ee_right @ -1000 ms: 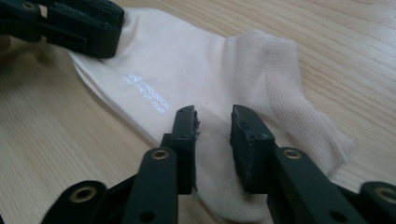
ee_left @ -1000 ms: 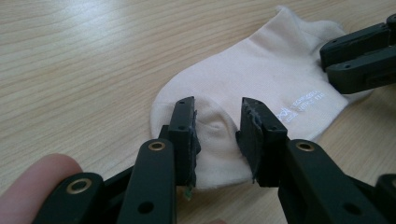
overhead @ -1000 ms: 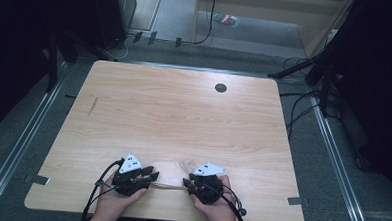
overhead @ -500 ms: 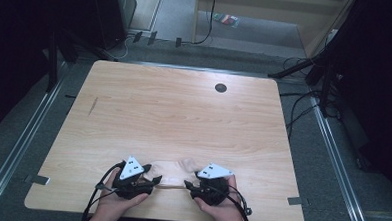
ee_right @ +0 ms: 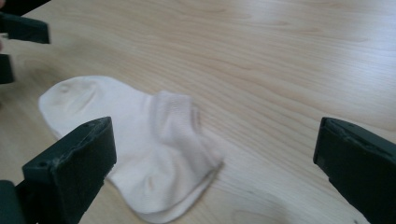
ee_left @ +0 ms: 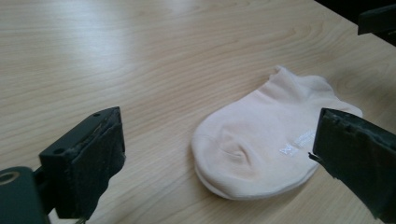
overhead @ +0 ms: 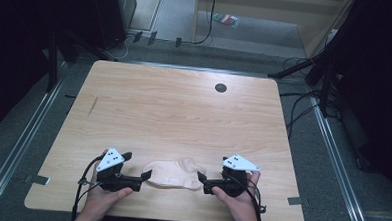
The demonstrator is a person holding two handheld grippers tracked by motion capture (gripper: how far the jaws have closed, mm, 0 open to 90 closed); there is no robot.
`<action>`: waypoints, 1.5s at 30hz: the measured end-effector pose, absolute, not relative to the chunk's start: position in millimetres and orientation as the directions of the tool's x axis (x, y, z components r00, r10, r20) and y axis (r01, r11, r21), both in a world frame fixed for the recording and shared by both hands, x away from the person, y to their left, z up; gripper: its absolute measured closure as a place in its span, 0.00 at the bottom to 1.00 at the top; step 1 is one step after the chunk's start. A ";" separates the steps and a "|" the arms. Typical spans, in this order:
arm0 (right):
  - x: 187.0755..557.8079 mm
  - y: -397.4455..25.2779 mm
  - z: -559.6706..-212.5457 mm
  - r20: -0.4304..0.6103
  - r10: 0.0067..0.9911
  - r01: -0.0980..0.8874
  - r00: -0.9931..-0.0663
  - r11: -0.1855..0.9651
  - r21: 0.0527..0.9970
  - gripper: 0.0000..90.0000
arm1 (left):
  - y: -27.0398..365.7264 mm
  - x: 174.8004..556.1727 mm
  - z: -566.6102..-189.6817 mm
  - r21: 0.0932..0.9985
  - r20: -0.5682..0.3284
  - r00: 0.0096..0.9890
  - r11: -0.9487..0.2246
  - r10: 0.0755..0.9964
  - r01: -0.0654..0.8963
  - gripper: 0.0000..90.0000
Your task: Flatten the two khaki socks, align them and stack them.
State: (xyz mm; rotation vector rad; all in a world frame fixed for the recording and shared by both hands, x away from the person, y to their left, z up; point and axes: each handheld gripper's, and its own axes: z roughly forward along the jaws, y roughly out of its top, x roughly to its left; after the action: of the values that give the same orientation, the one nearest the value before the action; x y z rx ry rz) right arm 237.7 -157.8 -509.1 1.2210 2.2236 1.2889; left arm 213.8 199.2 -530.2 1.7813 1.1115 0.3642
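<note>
Both hands sit at the near edge of the table [overhead: 184, 105], and between them lies the sock [overhead: 175, 172], flat on the wood. The left gripper [overhead: 146, 176] has its jaws spread wide, nothing in them, tips just beside the sock's rounded toe end. The right gripper [overhead: 201, 178] is spread wide too, holding nothing, its tips just beside the cuff end. In the left gripper view the sock [ee_left: 266, 144] is pale cream, toe nearest, with a small dimple and faint white lettering on the sole. In the right gripper view the sock [ee_right: 140, 144] shows its ribbed cuff rumpled. Farther off, a dark round hole [overhead: 220, 87] marks the tabletop.
</note>
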 end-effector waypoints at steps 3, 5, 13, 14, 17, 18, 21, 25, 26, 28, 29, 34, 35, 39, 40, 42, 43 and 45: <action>240.3 -167.7 -508.0 0.154 0.810 0.531 -0.566 0.215 0.820 0.00 | 210.6 215.5 -530.6 0.843 -0.238 0.530 -0.098 0.814 0.529 0.00; 241.8 -174.2 -507.7 0.145 0.822 0.532 -0.551 0.211 0.820 0.00 | 219.5 216.3 -530.7 0.843 -0.240 0.515 -0.086 0.823 0.530 0.00; 248.9 -199.0 -510.0 0.130 0.857 0.535 -0.499 0.187 0.824 0.00 | 258.5 220.4 -533.2 0.842 -0.264 0.437 -0.016 0.860 0.540 0.00; 249.7 -201.9 -510.7 0.124 0.863 0.539 -0.490 0.187 0.821 0.00 | 262.9 221.0 -533.7 0.840 -0.263 0.426 -0.012 0.866 0.543 0.00; 251.8 -211.5 -512.7 0.111 0.876 0.541 -0.469 0.186 0.820 0.00 | 274.1 222.1 -535.9 0.837 -0.277 0.394 0.019 0.876 0.546 0.00; 252.5 -214.9 -513.3 0.109 0.881 0.543 -0.461 0.183 0.819 0.00 | 277.3 222.3 -536.8 0.837 -0.273 0.385 0.021 0.882 0.546 0.00; 253.8 -226.9 -513.8 0.124 0.891 0.553 -0.438 0.158 0.818 0.00 | 286.4 222.9 -539.2 0.836 -0.252 0.362 0.013 0.897 0.549 0.00; 255.0 -241.5 -515.0 0.132 0.902 0.560 -0.410 0.135 0.818 0.00 | 298.7 223.4 -541.3 0.833 -0.250 0.333 0.026 0.909 0.552 0.00; 255.2 -245.1 -515.8 0.131 0.906 0.561 -0.404 0.132 0.818 0.00 | 302.0 223.3 -541.5 0.832 -0.250 0.329 0.029 0.910 0.554 0.00; 255.6 -251.8 -518.2 0.125 0.910 0.562 -0.396 0.133 0.816 0.00 | 308.0 223.2 -542.3 0.832 -0.247 0.313 0.036 0.917 0.553 0.00; 256.0 -254.8 -519.9 0.125 0.911 0.566 -0.393 0.133 0.813 0.00 | 311.1 223.0 -542.7 0.831 -0.251 0.307 0.041 0.918 0.554 0.00; 258.9 -268.8 -525.3 0.137 0.923 0.578 -0.360 0.105 0.809 0.00 | 327.3 222.1 -544.5 0.829 -0.251 0.270 0.062 0.930 0.556 0.00; 259.1 -271.1 -525.8 0.134 0.925 0.579 -0.356 0.106 0.808 0.00 | 330.8 221.8 -544.5 0.829 -0.253 0.264 0.068 0.931 0.555 0.00; 258.6 -280.4 -529.7 0.114 0.932 0.582 -0.343 0.116 0.805 0.00 | 343.3 220.3 -544.5 0.829 -0.251 0.241 0.080 0.938 0.554 0.00; 258.0 -283.5 -530.6 0.111 0.934 0.585 -0.340 0.117 0.802 0.00 | 346.9 219.9 -544.7 0.829 -0.247 0.231 0.082 0.941 0.553 0.00; 257.4 -291.1 -532.7 0.113 0.936 0.585 -0.332 0.111 0.803 0.00 | 352.5 219.2 -544.8 0.829 -0.244 0.220 0.086 0.945 0.553 0.00; 257.1 -294.9 -533.7 0.117 0.939 0.587 -0.323 0.102 0.803 0.00 | 355.5 218.7 -544.8 0.830 -0.245 0.214 0.091 0.945 0.550 0.00; 256.7 -303.4 -535.9 0.118 0.943 0.590 -0.310 0.094 0.802 0.00 | 361.6 217.6 -544.8 0.830 -0.244 0.198 0.098 0.949 0.549 0.00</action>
State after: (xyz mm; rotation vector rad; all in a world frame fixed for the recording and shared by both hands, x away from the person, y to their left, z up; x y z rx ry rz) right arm 256.7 -303.4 -535.9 1.5012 1.9484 1.0971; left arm 217.6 361.6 -544.8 1.5673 1.4663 0.5565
